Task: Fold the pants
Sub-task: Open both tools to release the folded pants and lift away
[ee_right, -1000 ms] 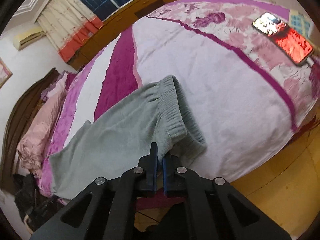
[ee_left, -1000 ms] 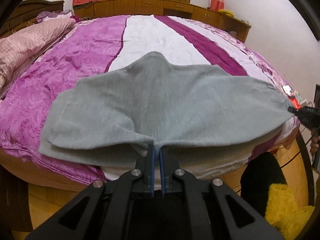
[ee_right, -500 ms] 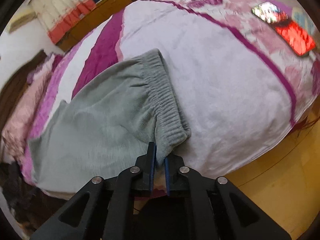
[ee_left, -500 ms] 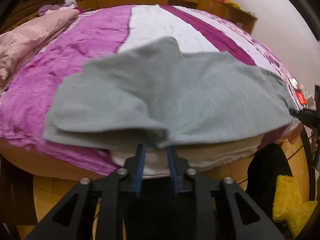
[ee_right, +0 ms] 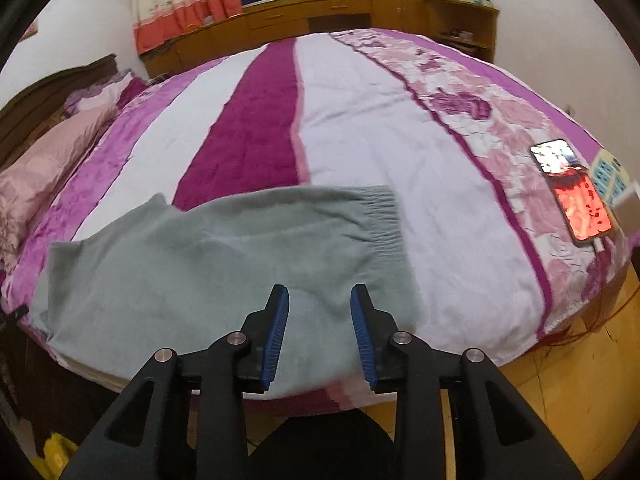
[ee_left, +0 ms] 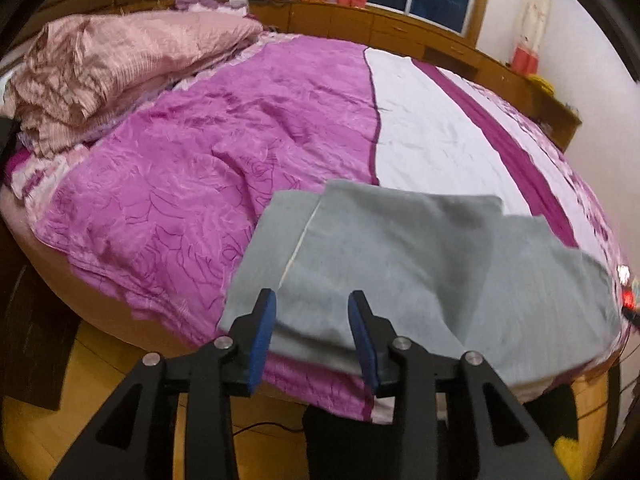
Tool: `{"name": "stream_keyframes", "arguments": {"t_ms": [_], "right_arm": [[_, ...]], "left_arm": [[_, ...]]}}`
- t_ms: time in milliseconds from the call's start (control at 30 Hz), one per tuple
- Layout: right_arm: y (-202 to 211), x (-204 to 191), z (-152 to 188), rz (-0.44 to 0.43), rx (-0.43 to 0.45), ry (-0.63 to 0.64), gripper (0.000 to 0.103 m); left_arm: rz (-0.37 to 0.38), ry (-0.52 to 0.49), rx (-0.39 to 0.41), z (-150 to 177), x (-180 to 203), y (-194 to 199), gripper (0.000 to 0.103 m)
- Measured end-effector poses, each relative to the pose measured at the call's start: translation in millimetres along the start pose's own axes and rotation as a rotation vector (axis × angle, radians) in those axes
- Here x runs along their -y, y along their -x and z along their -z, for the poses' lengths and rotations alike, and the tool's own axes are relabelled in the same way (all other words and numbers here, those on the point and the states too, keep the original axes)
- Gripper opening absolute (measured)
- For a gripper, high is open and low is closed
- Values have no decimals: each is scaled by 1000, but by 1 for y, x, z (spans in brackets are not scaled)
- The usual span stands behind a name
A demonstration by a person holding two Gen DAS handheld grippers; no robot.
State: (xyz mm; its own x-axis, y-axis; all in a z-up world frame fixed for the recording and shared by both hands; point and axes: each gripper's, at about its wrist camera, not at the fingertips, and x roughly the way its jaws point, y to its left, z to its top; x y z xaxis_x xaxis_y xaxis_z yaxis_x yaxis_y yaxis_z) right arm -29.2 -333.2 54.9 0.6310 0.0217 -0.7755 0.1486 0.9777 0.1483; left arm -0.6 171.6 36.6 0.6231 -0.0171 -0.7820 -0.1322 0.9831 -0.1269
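Note:
Grey pants [ee_left: 420, 264] lie folded lengthwise along the near edge of the bed, leg ends to the left in the left wrist view. In the right wrist view the pants [ee_right: 208, 272] show their elastic waistband [ee_right: 384, 220] at the right end. My left gripper [ee_left: 312, 328] is open and empty, just above the near edge of the leg ends. My right gripper [ee_right: 318, 324] is open and empty, just above the near edge by the waist.
The bed carries a purple, white and magenta striped cover [ee_right: 360, 128]. A pink quilt [ee_left: 112, 60] is heaped at the head end. Two lit phones [ee_right: 572, 184] lie at the bed's right edge. A wooden cabinet [ee_right: 320, 16] runs along the far wall. The floor is wooden.
Both grippers have let go of the pants and opened wide. The pants have dropped flat onto the bed. Both grippers have pulled back and risen slightly.

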Motion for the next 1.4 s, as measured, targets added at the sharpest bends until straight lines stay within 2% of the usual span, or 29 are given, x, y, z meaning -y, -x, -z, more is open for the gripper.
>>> {"name": "stream_keyframes", "arguments": {"t_ms": [100,200,300,500,567,600,633,700,833,900,1067,1233,1400], "right_arm": [[-13,-6,5,-16,-31,-2,25],[-30,-8,14,-6,-66,-6,25],[-50,-7,26,-9,-124,-16,25],[-55,-11,33,9,-99,16,26],[-56,-9,34,0,-97,11,26],[-56,-8,34,-5,-96,7,26],[-55,-6,35,-11,-93,4,26],[-55,-7,35,-16,-91,3,26],[-55,-7,35,-16,-93,2,26],[-55,-6,35,-17,-91,4,26],[-56,-5,35,-21,-90,4,26],[-56,-6,35,-24,-95,12,27],[-56,-6,33,-22,-101,1,27]], "left_arm": [[12,18,-22,-4,-5,-14,39],[-23,32,-33,0,-8,-22,39],[-24,33,-32,4,-9,-29,40],[-13,12,-17,6,-4,-33,39],[-2,2,-16,6,-2,-33,14],[1,-1,-14,5,-2,-31,7],[2,-3,-7,4,-1,-28,5],[14,2,32,0,-3,-14,4],[-70,4,112,-7,-12,9,4],[-83,10,101,-7,-21,7,4],[-111,19,-5,12,-34,-30,5],[-152,-26,14,12,-26,-30,9],[-150,-39,41,4,-22,-8,10]]}}
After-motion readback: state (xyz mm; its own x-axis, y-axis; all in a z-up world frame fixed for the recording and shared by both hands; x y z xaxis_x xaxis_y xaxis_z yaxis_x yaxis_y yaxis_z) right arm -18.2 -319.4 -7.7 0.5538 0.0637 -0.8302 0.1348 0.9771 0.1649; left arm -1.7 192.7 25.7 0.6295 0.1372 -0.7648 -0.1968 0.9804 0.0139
